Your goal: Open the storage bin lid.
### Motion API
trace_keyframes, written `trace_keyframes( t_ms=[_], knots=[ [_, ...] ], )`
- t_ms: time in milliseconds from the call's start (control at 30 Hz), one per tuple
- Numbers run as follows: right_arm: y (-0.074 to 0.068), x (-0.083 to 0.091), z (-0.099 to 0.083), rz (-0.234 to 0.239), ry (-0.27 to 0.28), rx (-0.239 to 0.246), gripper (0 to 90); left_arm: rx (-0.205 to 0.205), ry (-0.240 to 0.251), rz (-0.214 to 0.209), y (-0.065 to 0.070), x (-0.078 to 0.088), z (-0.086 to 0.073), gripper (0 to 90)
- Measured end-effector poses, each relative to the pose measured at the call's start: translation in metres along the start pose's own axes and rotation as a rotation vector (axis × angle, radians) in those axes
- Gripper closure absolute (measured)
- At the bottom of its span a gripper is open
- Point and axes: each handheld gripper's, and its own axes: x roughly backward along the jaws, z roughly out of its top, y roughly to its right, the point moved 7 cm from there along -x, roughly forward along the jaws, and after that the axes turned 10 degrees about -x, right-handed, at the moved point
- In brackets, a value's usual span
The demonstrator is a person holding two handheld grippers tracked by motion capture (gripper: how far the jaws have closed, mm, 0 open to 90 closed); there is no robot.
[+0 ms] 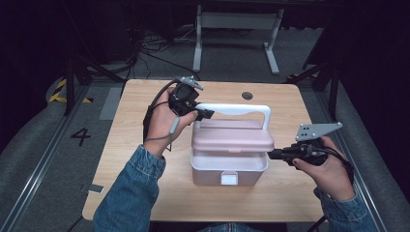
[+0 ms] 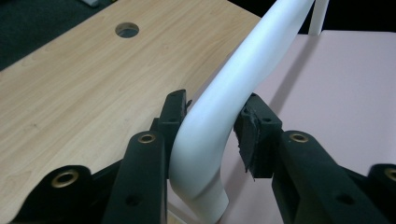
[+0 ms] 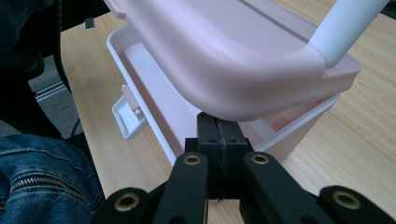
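A: What's on the wooden table point(image 1: 145, 193)?
B: One smooth pink plastic box point(image 1: 229, 171), mid-table, its lid point(image 1: 232, 137) lifted, latch point(image 1: 228, 179) hanging loose.
A: And the two grippers?
B: The left gripper point(image 2: 210, 126) is clamped around the rounded white handle point(image 2: 219, 116). The right gripper point(image 3: 219, 140), jaws pressed together, sits under the lid's edge.

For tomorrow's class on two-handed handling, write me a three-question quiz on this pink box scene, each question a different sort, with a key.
1. True or false: the pink lid sits fully shut on the box base.
2. What does the left hand-held gripper have between its jaws? A) the white latch B) the white handle C) nothing
3. Fill in: the right hand-held gripper has its jaws ____.

Key: 1 false, the lid is raised; 2 B; 3 closed together, at the lid's lower edge.
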Motion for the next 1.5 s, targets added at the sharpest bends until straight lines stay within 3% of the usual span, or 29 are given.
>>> trace_keyframes(
  t_ms=[33,100,233,433,667,967,1300,1500],
  knots=[
    [0.0,-0.001,0.0,0.003,0.0,-0.001,90.0,-0.008,0.002,0.0,0.001,0.001,0.0,63.1],
    [0.0,-0.001,0.001,0.002,0.005,-0.003,90.0,-0.029,0.018,0.024,0.002,0.003,0.002,53.5],
    [0.0,0.0,0.002,0.002,0.009,-0.002,90.0,-0.033,0.046,0.04,0.005,0.004,0.003,42.0],
    [0.001,0.0,0.005,-0.01,0.017,-0.002,90.0,-0.033,0.077,0.079,0.004,0.02,0.0,33.1],
    [0.001,0.0,0.009,-0.026,0.031,0.007,90.0,-0.022,0.089,0.121,0.002,0.045,-0.015,32.8],
    [0.003,0.006,0.018,-0.035,0.083,0.006,90.0,-0.003,0.039,0.175,-0.001,0.061,-0.047,32.3],
    [0.008,0.009,0.031,-0.041,0.124,0.004,90.0,-0.01,-0.014,0.185,0.005,0.062,-0.069,31.0],
    [0.012,0.01,0.038,-0.043,0.152,-0.002,90.0,-0.014,-0.022,0.185,0.009,0.059,-0.076,30.9]
  ],
)
